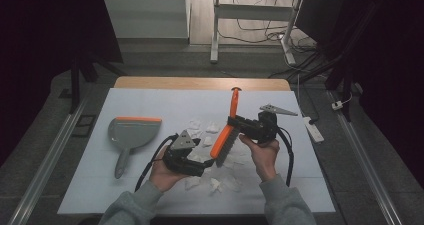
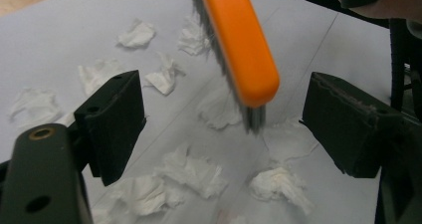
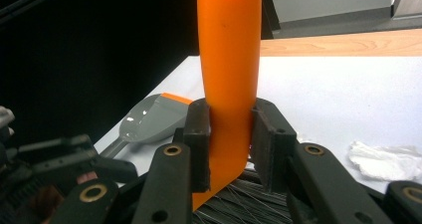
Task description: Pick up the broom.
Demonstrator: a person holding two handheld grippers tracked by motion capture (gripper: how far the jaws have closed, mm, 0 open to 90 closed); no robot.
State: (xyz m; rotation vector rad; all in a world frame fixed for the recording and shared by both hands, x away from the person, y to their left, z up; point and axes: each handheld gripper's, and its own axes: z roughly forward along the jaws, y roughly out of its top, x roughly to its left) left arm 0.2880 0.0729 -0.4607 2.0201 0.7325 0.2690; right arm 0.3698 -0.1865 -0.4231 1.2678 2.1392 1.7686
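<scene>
Two hand-held grippers work over the white table cover (image 1: 150, 185) in the high view: the right gripper (image 1: 234, 122), a little toward three o'clock of the middle, is clamped on the orange brush (image 1: 226, 135) where handle meets head, the handle pointing to twelve o'clock and the bristled head slanting down toward seven. The left gripper (image 1: 202, 166) sits just at seven o'clock of the brush head, its jaws spread with nothing between the pads. Scraps of white tissue (image 1: 212, 128) lie scattered around and under the brush, and a grey dustpan (image 1: 131, 133) with an orange lip rests well apart at nine o'clock, handle toward six. From the left gripper view, the left gripper (image 2: 224, 127) stands wide, and the brush (image 2: 239, 40) comes down from twelve o'clock between the jaws without touching either, its bristle tips meeting the cover among crumpled tissue (image 2: 191, 171). From the right gripper view, the right gripper (image 3: 230, 144) pinches the brush (image 3: 229, 59) neck on both sides, handle rising straight to twelve o'clock, bristles at six; the dustpan (image 3: 147, 119) lies at nine o'clock and one tissue (image 3: 385, 159) at three.
</scene>
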